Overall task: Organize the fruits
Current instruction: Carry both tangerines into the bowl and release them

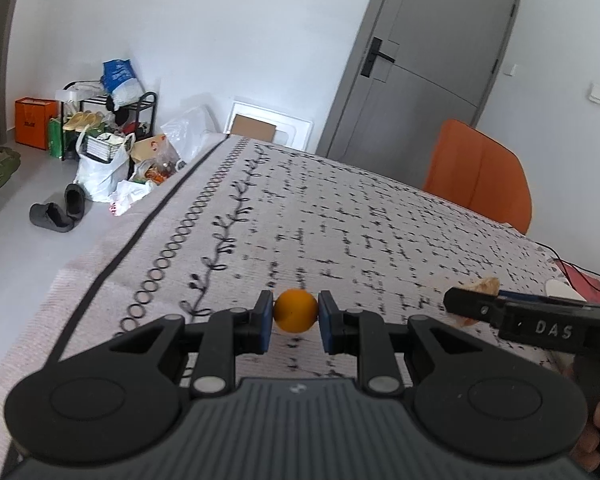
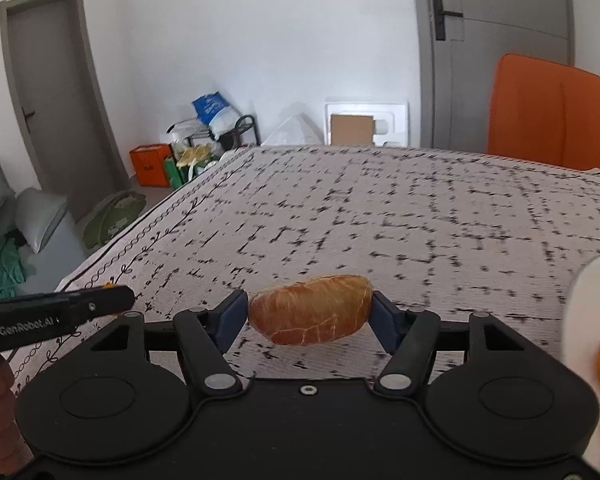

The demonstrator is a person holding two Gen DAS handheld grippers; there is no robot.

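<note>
A patterned tablecloth (image 2: 380, 208) is covering the table, with an orange chair (image 2: 552, 112) standing at its far edge. The right gripper (image 2: 309, 314) is hanging above the cloth and clamping a peeled orange piece (image 2: 310, 310) between its blue pads. The left gripper (image 1: 295, 314) is hanging just beside it, squeezing a small round orange fruit (image 1: 295, 311) above the cloth. A white dish (image 2: 592, 360) holding fruit is sitting at the right edge
</note>
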